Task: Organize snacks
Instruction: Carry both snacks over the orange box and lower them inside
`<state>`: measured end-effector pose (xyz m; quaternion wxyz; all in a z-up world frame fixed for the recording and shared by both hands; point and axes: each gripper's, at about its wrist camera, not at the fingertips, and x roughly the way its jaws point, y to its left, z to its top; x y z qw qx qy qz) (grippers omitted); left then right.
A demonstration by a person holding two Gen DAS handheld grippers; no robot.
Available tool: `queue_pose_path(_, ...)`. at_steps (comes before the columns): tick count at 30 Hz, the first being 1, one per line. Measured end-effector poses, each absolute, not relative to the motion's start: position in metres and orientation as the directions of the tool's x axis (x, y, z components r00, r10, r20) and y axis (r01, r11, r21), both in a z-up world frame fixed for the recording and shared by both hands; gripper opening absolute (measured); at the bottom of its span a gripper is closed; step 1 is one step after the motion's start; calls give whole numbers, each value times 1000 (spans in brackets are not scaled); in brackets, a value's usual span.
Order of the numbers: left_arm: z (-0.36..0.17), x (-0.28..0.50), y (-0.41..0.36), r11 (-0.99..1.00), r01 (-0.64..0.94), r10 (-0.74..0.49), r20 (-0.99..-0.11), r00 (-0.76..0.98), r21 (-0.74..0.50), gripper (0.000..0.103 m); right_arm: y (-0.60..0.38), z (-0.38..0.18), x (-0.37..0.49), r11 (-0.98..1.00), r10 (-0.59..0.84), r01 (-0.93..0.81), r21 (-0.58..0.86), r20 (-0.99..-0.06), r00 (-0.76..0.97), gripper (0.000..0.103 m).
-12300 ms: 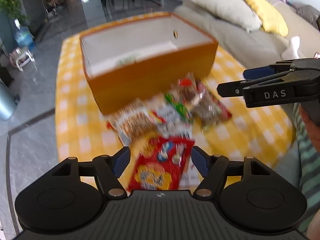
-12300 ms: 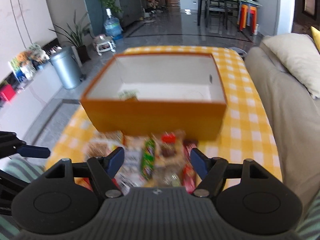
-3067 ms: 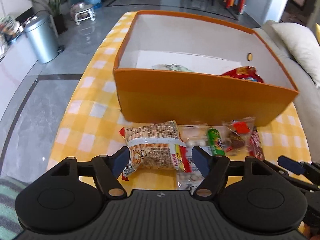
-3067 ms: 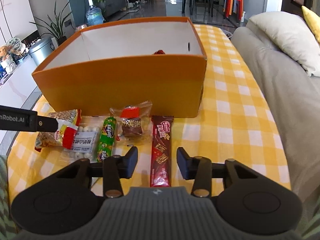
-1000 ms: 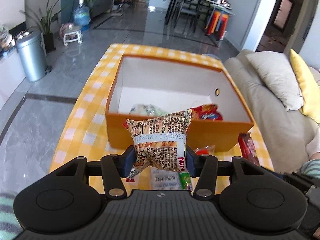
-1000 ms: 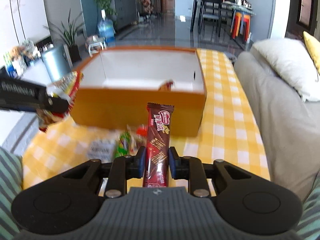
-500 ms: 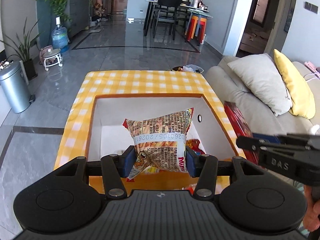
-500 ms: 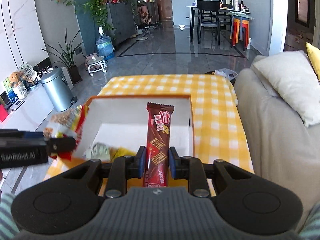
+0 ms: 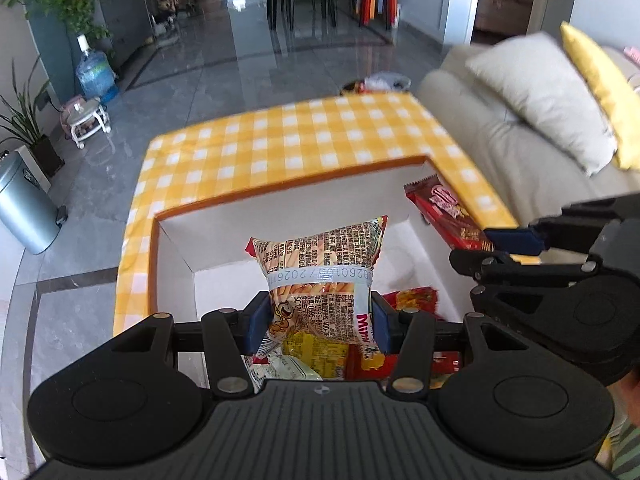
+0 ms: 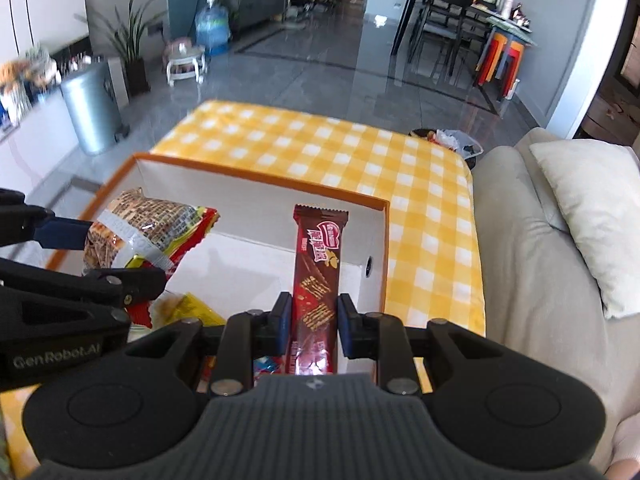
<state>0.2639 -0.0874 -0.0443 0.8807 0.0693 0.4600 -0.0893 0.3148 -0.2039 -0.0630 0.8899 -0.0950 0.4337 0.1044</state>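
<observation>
Over the box (image 9: 280,196), my left hand-held gripper (image 9: 316,318) is clamped on a puffy bag (image 9: 318,264), pads pinching its lower half, bag upright above the pile inside. My right hand-held gripper (image 10: 311,326) is closed narrow on a bar (image 10: 318,276), which stands up along the fingers, top end out over the box near the right wall. In the left view the bar (image 9: 448,216) sits to the right of the bag, both above the open box.

Step in hand, I'd say: the drop, both snacks carried over and not yet released. Next move calls for lowering a little and opening each pair of fingers so the packs land inside; I'd watch that the bar falls clear of the right wall and that the grippers, close together, don't knock.

Inside the box: a yellow pack (image 9: 316,354), a red pack (image 9: 412,298) and a pale one, overlapping on the white floor.

The box sits on a desk (image 10: 320,148) under a yellow checked cloth. Beige sofa (image 10: 532,248) with a pillow (image 10: 592,216) just beside on the right. Grey glossy floor beyond, metal bin (image 10: 90,108), water jug (image 10: 212,24), plants, dining chairs at the back.
</observation>
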Motion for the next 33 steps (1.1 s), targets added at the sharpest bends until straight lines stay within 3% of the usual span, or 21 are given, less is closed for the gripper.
queue_pose_path(4, -65, 285, -81, 979, 201, -122, -876, 466, -30, 58, -202, -78, 342, 946, 127, -318, -56, -841, 525, 20)
queue_pose_path(11, -98, 311, -87, 974, 225, -85, -922, 377, 2, 58, -185, -110, 371, 908, 68, -398, -130, -892, 447, 20)
queue_pose_path(33, -130, 333, -86, 972, 236, -70, -947, 315, 7, 62, -172, -149, 384, 780, -67, -558, -282, -925, 374, 18)
